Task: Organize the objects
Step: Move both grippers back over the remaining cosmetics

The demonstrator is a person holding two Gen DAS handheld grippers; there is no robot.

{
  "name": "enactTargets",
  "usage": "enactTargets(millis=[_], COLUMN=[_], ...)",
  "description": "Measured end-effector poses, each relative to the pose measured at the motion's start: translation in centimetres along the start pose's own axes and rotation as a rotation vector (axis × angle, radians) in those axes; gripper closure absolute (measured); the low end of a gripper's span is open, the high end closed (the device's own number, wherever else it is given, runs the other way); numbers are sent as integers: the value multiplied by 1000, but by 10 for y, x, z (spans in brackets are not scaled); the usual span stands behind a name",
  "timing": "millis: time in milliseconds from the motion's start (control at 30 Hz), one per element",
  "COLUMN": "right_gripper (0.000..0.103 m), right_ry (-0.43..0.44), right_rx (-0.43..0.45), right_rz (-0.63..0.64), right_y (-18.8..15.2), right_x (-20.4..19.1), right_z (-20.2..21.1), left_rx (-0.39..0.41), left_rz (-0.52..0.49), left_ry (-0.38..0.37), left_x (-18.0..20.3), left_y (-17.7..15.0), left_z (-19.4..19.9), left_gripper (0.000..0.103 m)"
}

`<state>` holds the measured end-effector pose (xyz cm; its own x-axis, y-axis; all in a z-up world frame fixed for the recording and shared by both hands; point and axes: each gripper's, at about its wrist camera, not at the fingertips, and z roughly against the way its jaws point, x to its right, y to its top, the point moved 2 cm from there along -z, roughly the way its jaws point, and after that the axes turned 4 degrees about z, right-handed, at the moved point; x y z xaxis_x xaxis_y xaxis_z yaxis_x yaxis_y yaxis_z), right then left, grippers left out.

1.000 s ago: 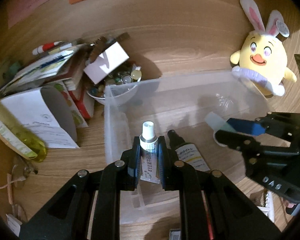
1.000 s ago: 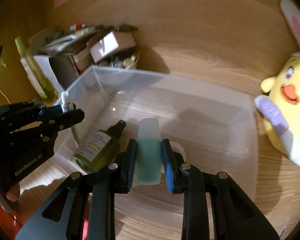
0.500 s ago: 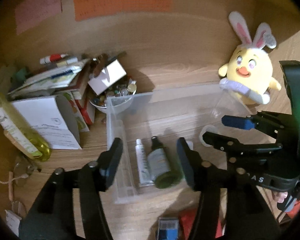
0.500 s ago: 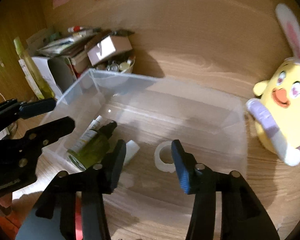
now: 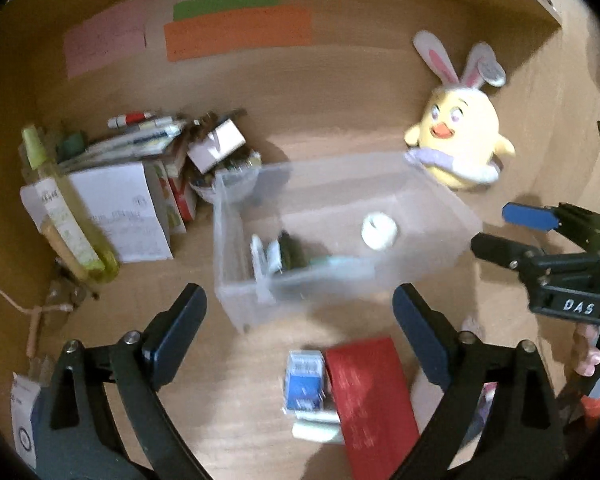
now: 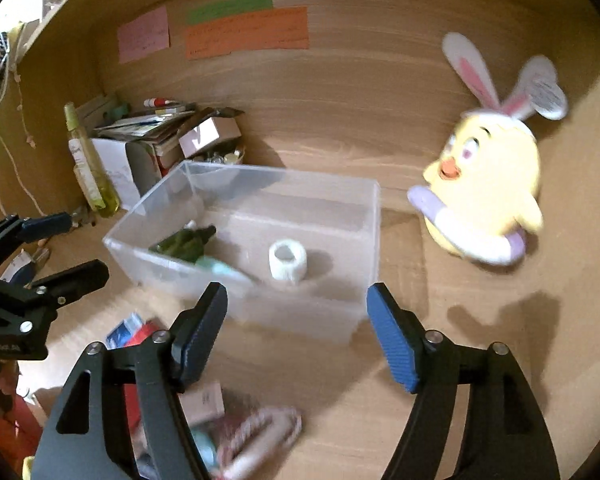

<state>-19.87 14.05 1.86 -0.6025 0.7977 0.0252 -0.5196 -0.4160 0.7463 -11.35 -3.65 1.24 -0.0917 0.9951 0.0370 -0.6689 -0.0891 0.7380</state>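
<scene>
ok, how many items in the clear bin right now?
4 visible in the clear bin: white tube by the left wall, dark green bottle next to it, teal bottle along the near wall, white roll mid-floor. Blur and the near wall could hide smaller ones.

A clear plastic bin (image 6: 364,216) sits open-topped on the wooden desk (image 6: 440,360). Its right half is bare except for a white tape roll (image 6: 287,259); a dark green bottle (image 6: 184,242) and tubes crowd its left end. Stacked boxes and papers (image 5: 140,172) block the bin's left side, a plush chick (image 6: 484,196) stands just right of it, and a red packet (image 5: 370,396) lies in front.
</scene>
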Motion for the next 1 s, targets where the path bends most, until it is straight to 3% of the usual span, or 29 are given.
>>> enactTargets(millis=[400, 600, 667, 767, 867, 1000], right_gripper=[34, 34, 34, 35, 45, 66], right_ry=[72, 148, 143, 109, 79, 57], right_rx=[-112, -162, -158, -148, -134, -142], right_rz=[-98, -191, -193, -159, -126, -104], right_y=[-81, -108, -113, -114, -114, -116], right_x=[-4, -2, -3, -8, -10, -4], right_z=[1, -7, -6, -3, -1, -1], left_rx=[-108, -113, -117, -113, -107, -129], left_rz=[52, 47, 50, 44, 20, -18], left_ry=[-62, -30, -31, -30, -28, -34], left_x=[19, 26, 27, 30, 36, 44], left_y=[-61, -65, -65, -62, -62, -64], left_z=[-14, -34, -39, -43, -45, -49], left_gripper=[8, 8, 8, 16, 20, 33])
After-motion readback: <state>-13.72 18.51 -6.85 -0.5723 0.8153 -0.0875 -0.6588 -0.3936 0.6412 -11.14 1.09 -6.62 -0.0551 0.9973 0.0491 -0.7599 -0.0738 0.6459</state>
